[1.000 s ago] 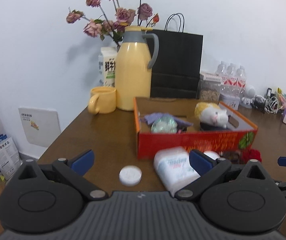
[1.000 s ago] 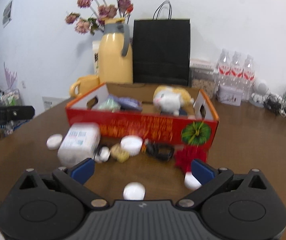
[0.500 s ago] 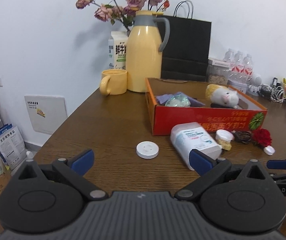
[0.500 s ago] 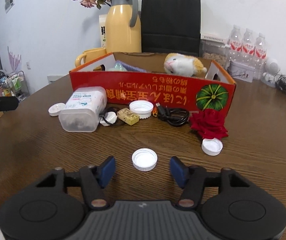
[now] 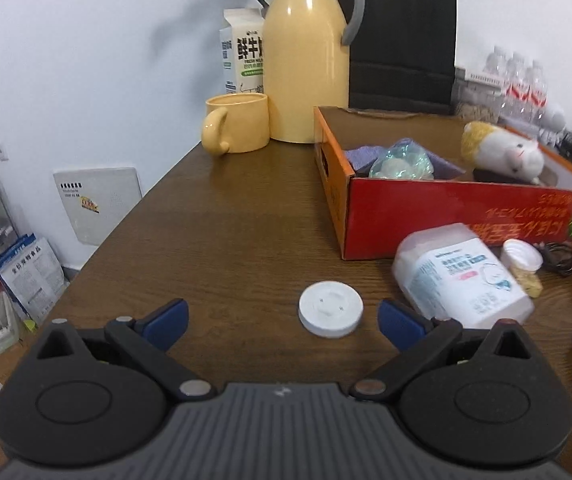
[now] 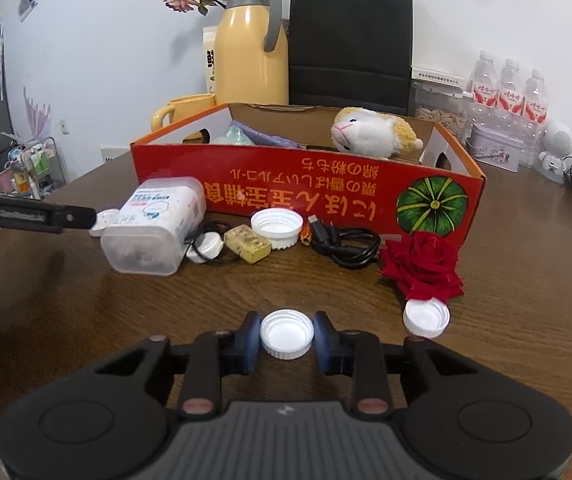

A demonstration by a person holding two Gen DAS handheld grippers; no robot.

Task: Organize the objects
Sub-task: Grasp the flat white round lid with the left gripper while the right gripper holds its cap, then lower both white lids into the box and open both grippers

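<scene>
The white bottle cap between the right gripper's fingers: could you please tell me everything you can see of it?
The white bottle cap is a small round screw cap, plastic by its look, with fine ribbing around its side wall. It lies open side up on the brown wooden table, showing a smooth white inside. It sits between the blue pads of the right gripper, whose jaws are closing; the pads look to meet its sides. A second, similar cap lies apart to its right, by the red rose.

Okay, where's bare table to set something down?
Free: the wood left of the red box, running back to the yellow mug, and right of the rose. Crowded: the strip before the box, with tub, caps, cable.
</scene>
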